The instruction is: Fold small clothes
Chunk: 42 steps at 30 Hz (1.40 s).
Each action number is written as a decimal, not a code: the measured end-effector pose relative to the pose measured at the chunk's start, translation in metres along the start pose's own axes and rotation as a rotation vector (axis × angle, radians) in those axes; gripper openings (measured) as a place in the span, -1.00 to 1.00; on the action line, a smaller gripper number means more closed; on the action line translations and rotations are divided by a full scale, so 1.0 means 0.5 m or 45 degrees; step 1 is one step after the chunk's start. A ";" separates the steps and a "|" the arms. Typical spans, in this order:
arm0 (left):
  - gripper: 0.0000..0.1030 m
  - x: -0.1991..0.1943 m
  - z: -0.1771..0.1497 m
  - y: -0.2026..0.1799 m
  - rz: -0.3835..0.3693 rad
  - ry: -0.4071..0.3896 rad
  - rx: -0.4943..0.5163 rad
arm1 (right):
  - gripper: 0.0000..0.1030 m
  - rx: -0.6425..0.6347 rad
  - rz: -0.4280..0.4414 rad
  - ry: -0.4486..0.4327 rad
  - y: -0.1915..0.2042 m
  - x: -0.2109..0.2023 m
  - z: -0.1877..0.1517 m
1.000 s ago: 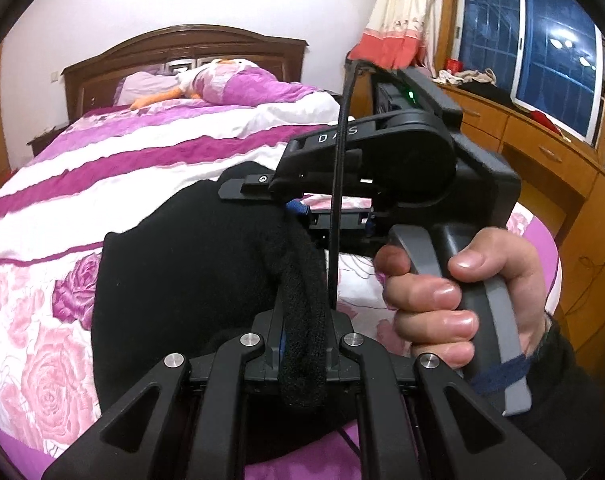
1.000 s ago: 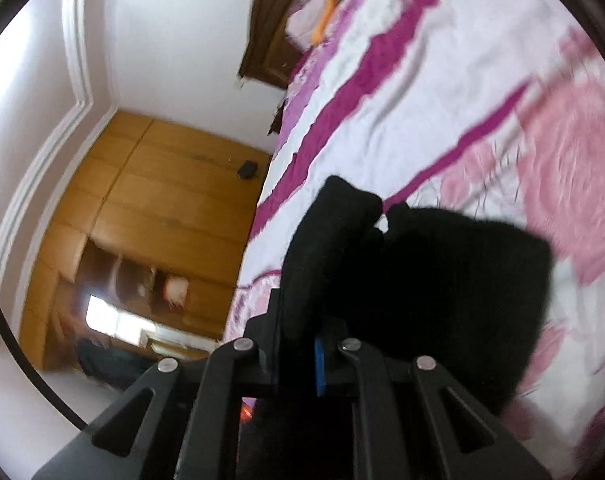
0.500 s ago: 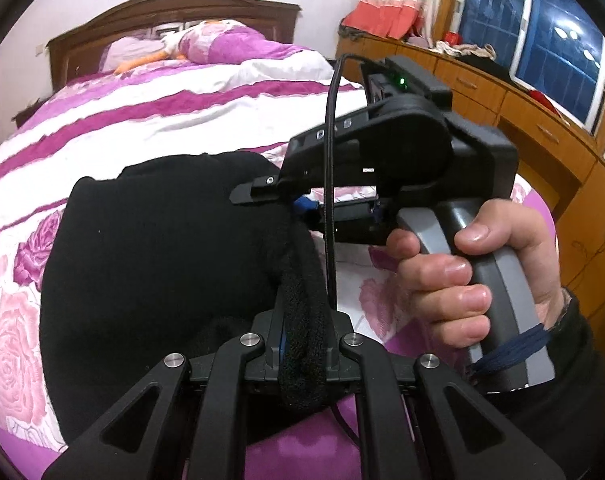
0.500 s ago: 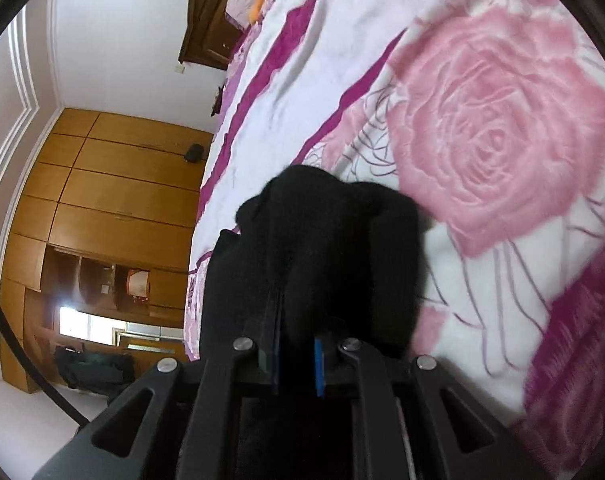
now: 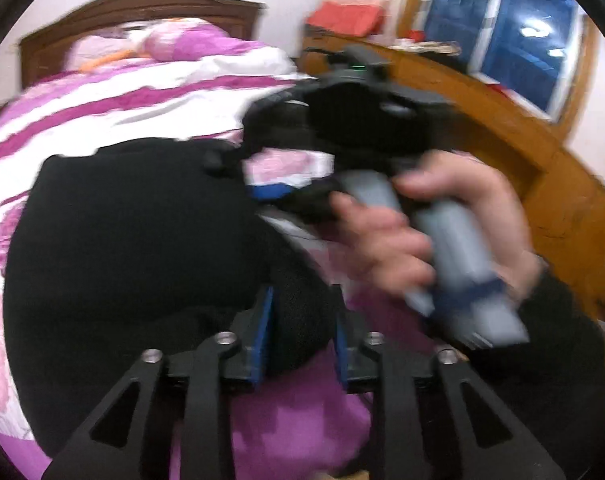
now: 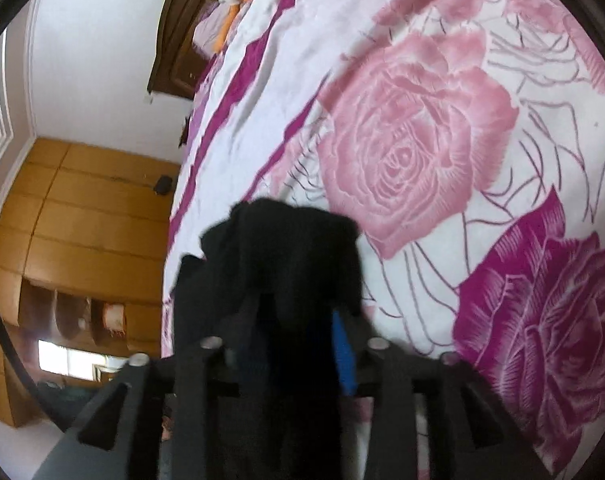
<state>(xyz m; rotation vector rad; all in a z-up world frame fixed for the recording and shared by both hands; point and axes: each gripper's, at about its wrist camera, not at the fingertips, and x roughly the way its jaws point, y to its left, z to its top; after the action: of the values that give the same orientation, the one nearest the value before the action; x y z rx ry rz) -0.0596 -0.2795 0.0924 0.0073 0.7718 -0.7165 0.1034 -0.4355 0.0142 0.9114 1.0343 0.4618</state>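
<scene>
Since fold lies on bed [image 6: 482, 60], both jaws parted: left gripper [image 5: 300, 332], right gripper [image 6: 298, 344] loose around black garment [image 5: 134, 240].

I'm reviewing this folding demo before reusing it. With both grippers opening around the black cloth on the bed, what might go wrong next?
1. The black garment bulges between the open jaws of the left hand-held gripper; pulling away may drag the fold open.
2. In the right wrist view, cloth still drapes over the right hand-held gripper, so it could snag and lift off the floral bedspread.
3. Both grippers sit close together; they may bump.
</scene>
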 end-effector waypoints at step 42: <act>-0.80 -0.142 -0.166 0.388 -0.428 -0.003 -0.949 | 0.21 -0.054 -0.155 0.009 0.042 -0.051 -0.272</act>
<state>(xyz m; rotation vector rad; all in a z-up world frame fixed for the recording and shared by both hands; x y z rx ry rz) -0.0322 -0.0675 0.0296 -0.8133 1.0122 -0.7060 -0.0268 -0.3843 0.0173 0.8049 1.0762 0.3836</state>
